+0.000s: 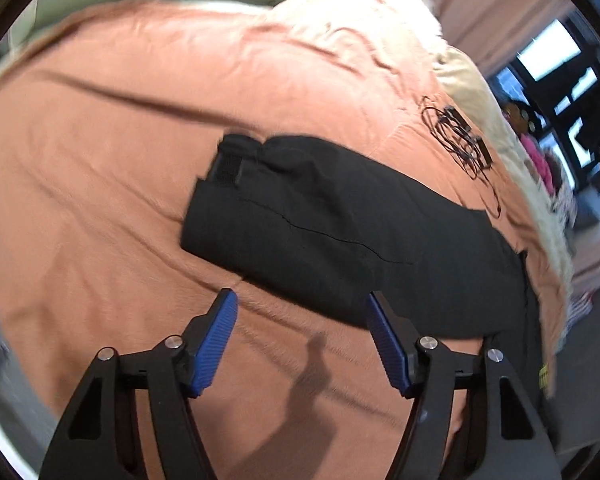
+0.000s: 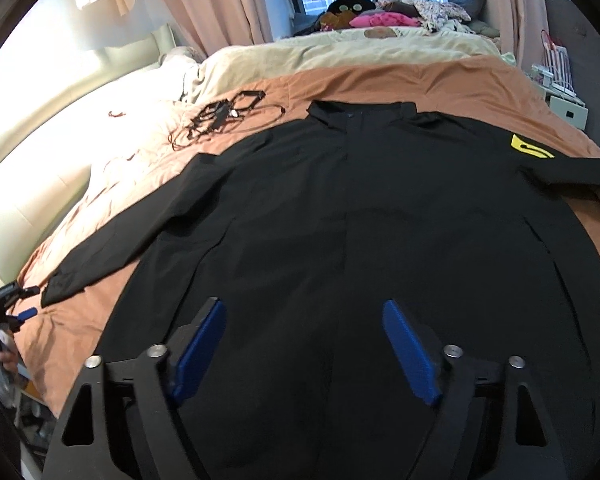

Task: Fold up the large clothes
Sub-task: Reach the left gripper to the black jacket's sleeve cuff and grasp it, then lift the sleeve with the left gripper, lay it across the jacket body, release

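A large black jacket point(image 2: 360, 220) lies spread flat, front up, on an orange bedsheet point(image 2: 440, 80). It has a yellow patch point(image 2: 530, 148) near its right shoulder. My right gripper point(image 2: 304, 308) hovers open over the jacket's lower body with nothing between its blue pads. One sleeve point(image 1: 320, 220) runs across the sheet, cuff point(image 1: 228, 168) at the far end. Over the sheet at that sleeve's near edge my left gripper point(image 1: 300, 300) stands open and holds nothing. At the far left of the right wrist view the left gripper point(image 2: 30, 302) shows beside the cuff, held by a hand point(image 2: 4, 352).
A tangle of black cables point(image 2: 224, 116) lies on the sheet beyond the sleeve, also the cables point(image 1: 460, 140) in the left wrist view. A cream duvet point(image 2: 320, 56) is bunched at the far end of the bed, with piled clothes point(image 2: 400, 14) by the window. A white rack point(image 2: 556, 76) stands at the right.
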Motion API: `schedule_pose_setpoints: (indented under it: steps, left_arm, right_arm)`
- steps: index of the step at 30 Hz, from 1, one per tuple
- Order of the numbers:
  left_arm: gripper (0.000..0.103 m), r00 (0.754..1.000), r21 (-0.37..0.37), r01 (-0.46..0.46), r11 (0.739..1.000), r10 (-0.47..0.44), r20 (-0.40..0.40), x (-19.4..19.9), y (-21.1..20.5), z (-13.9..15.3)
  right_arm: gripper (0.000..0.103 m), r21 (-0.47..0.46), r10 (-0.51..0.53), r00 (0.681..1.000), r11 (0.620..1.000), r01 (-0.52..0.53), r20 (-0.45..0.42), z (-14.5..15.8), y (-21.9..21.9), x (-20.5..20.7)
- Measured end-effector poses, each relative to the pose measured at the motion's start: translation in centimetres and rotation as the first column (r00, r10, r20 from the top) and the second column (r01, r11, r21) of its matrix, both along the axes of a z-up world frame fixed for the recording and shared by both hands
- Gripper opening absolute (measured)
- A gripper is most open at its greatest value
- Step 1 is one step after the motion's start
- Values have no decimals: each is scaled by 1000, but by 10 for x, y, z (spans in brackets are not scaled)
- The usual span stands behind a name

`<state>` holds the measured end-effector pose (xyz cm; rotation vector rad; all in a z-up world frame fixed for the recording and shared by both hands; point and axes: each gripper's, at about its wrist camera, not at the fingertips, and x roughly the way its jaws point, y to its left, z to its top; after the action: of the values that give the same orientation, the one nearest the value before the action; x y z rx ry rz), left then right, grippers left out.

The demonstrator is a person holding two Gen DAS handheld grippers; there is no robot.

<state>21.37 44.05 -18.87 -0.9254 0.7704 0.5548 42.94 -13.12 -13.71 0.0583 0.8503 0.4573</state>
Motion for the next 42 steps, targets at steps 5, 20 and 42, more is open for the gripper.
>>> schedule_pose_setpoints:
  steps: [5,20,42]
  left_arm:
    - [67,999,-111,-47,993,50,19,12,8,-19]
    - [10,989,-62,-143,988,144,12,24,36,-13]
    - [4,969,378,40,925,-128,213,134,28,190]
  right_arm:
    - [76,1,1,1000,1000,-1,-15,-1,8,10]
    - [40,112,54,995,993,-43,-90,12,63,63]
    - [11,372,180,957,924,-85,-227,-34,180,201]
